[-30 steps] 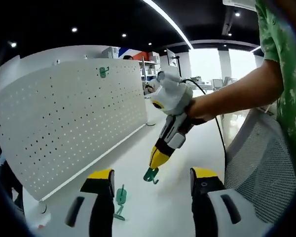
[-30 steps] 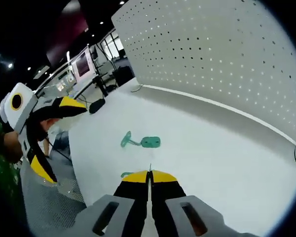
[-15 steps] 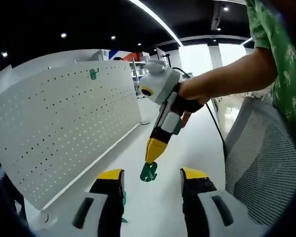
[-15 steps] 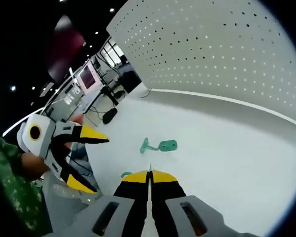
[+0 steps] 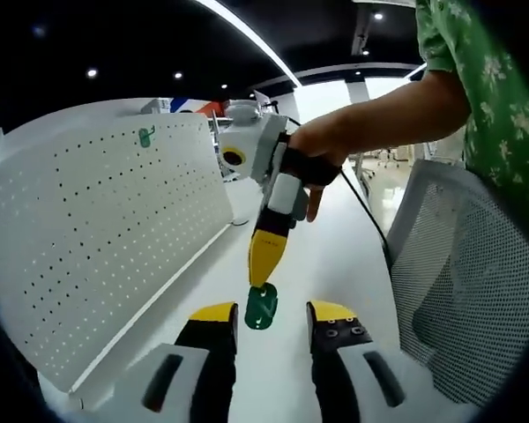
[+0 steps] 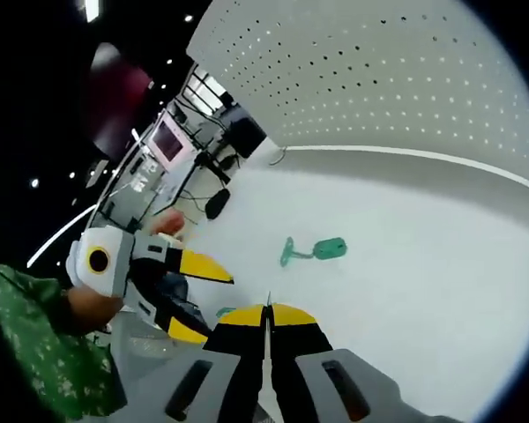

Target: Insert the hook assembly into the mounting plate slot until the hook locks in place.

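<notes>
A white pegboard plate [image 5: 106,220] stands upright at the left, with one green hook [image 5: 145,137] hung near its top edge. My right gripper [image 5: 263,280], held by a hand, is shut on a green hook piece [image 5: 261,307] that hangs from its yellow tips. That piece sits in the gap of my open left gripper [image 5: 273,313]. In the right gripper view my own right gripper [image 6: 267,310] has its jaws pressed together, with a green sliver [image 6: 225,311] beside them. Another green hook [image 6: 316,251] lies on the white table [image 6: 423,264] below the pegboard [image 6: 406,79]. The left gripper [image 6: 213,307] shows at the left.
A grey mesh chair back [image 5: 458,282] stands close on the right. The person's arm in a green patterned sleeve [image 5: 476,79] reaches in from the upper right. Desks and monitors [image 6: 172,141] stand beyond the table's far end.
The right gripper has carried its green hook piece up and closer, into the gap of the left jaws. The left jaws have narrowed. The hook on the table stays put.
</notes>
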